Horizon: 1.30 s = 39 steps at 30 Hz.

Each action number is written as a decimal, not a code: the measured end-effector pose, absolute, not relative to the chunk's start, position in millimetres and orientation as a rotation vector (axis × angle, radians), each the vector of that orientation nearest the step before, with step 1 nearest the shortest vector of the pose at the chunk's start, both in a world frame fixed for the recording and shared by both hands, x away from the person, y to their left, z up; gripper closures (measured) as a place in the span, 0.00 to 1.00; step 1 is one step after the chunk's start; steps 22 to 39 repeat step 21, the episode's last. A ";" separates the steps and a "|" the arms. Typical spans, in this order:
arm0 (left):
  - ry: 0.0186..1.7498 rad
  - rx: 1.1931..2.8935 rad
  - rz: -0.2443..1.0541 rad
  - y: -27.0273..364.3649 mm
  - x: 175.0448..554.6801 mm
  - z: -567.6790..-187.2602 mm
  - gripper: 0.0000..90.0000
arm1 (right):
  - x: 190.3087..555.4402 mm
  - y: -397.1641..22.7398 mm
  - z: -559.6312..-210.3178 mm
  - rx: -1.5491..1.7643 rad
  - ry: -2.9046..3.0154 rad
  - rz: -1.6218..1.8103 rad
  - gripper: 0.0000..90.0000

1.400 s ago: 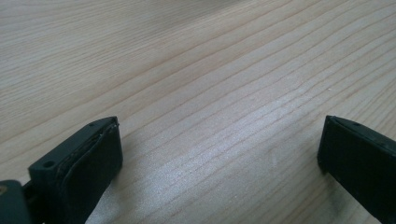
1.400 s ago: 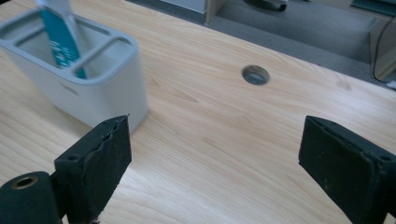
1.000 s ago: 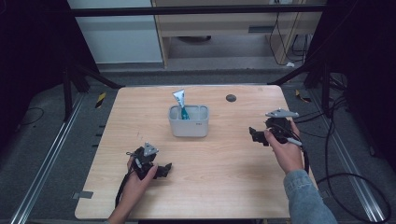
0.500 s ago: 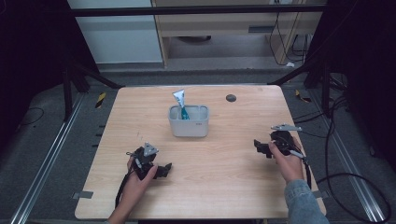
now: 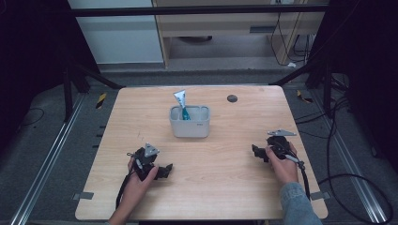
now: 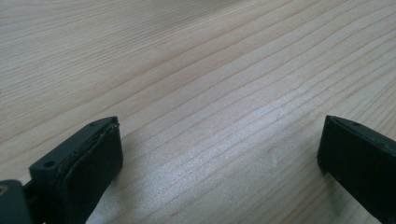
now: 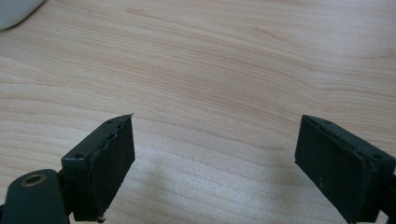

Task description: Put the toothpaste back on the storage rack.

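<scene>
A pale grey bin (image 5: 191, 127) stands at the table's middle back, with a white and teal tube (image 5: 181, 102) poking up out of it. My left gripper (image 5: 165, 170) rests low on the wooden table (image 5: 211, 192) at the front left, its jaws pointing right and open with nothing between them; in the left gripper view the gripper (image 6: 219, 154) has only bare wood between its fingers. My right gripper (image 5: 256, 152) sits low at the front right, its jaws pointing left. In the right gripper view the gripper (image 7: 215, 158) is open wide over bare wood.
A small dark round object (image 5: 232, 98) lies near the table's back edge, right of the bin. A corner of the bin (image 7: 14, 9) peeks in at the top left of the right gripper view. Cables (image 5: 347, 178) trail on the floor at the right.
The right hand has come down and toward the front edge, from raised above the table's right side to just over the wood. The left hand has stayed put.
</scene>
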<state>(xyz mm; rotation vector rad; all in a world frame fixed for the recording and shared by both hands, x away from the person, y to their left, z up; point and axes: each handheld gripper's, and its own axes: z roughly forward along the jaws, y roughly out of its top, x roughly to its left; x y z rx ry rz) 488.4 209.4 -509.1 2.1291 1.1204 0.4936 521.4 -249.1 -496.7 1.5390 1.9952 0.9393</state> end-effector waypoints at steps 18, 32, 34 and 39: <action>1.119 2.132 0.493 209.3 488.0 -509.0 0.00 | 521.6 -232.1 -512.0 1.497 2.032 0.875 0.01; 1.114 2.132 0.493 209.1 487.5 -509.1 0.00 | 520.9 -231.9 -512.1 1.503 2.024 0.870 0.01; 1.114 2.132 0.493 209.1 487.5 -509.1 0.00 | 520.9 -231.9 -512.1 1.503 2.024 0.870 0.01; 1.114 2.132 0.493 209.1 487.5 -509.1 0.00 | 520.9 -231.9 -512.1 1.503 2.024 0.870 0.01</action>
